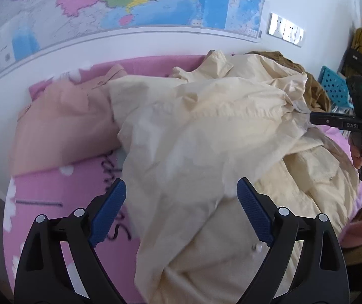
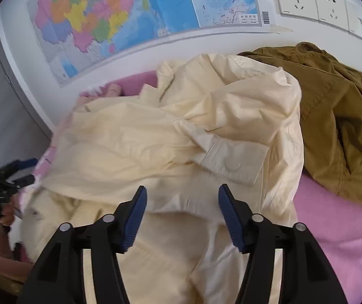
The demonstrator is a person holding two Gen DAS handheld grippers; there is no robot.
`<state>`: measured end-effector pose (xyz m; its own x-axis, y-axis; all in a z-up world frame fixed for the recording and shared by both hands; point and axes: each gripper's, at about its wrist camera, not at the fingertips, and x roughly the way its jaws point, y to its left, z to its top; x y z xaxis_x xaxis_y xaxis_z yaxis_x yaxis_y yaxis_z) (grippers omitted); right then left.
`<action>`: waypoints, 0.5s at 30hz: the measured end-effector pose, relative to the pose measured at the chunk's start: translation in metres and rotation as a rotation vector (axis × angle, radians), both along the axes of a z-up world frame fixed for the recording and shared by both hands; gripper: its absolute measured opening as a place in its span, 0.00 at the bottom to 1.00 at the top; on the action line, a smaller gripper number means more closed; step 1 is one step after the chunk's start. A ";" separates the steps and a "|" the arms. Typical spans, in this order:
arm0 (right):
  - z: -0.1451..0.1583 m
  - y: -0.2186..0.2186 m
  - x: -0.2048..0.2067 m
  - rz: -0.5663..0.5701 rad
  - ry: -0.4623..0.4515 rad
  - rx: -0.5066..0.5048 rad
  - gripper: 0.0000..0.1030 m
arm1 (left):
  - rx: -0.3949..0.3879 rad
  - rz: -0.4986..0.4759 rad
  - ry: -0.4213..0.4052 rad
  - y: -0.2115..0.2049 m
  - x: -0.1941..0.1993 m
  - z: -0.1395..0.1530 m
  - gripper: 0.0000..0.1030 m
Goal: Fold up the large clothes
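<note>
1. Three garments lie on the pink bedspread (image 1: 54, 190): one cream jacket (image 1: 193, 131), one olive-brown jacket (image 2: 333, 116) and one peach garment (image 1: 61, 126).
2. There are two grippers, each held in a hand, plus one wall map (image 1: 105, 5) and a row of three wall sockets (image 2: 320, 2).
3. The left gripper (image 1: 181, 210) stands wide open with nothing clamped; a blurred fold of the cream jacket hangs between and just beyond its blue pads (image 1: 110, 210), touching neither that I can see.
4. The right gripper (image 2: 182, 220) is partly open and grips nothing; the cream jacket spreads beneath and ahead of it, its snap-button cuff (image 2: 231, 162) just beyond the tips.
5. The olive-brown jacket lies to the right of the right jaws, beside the cream one.
6. The peach garment lies ahead-left of the left jaws, partly under the cream jacket.
</note>
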<state>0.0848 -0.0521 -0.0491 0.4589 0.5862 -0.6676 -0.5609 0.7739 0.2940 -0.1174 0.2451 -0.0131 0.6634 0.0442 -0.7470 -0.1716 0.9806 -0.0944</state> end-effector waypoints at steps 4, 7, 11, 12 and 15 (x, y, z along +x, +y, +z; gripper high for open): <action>0.006 -0.025 -0.019 -0.008 0.008 0.056 0.62 | -0.089 0.037 -0.014 0.018 -0.024 -0.003 0.88; 0.006 -0.049 -0.033 -0.032 0.028 0.096 0.68 | -0.171 0.058 -0.003 0.027 -0.040 -0.014 0.89; -0.003 -0.076 -0.050 -0.072 0.066 0.125 0.75 | -0.255 0.067 0.016 0.027 -0.061 -0.035 0.89; -0.008 -0.084 -0.054 -0.083 0.078 0.127 0.77 | -0.274 0.067 0.023 0.026 -0.065 -0.039 0.89; -0.026 -0.106 -0.067 -0.121 0.135 0.143 0.80 | -0.369 0.053 0.041 0.020 -0.077 -0.056 0.89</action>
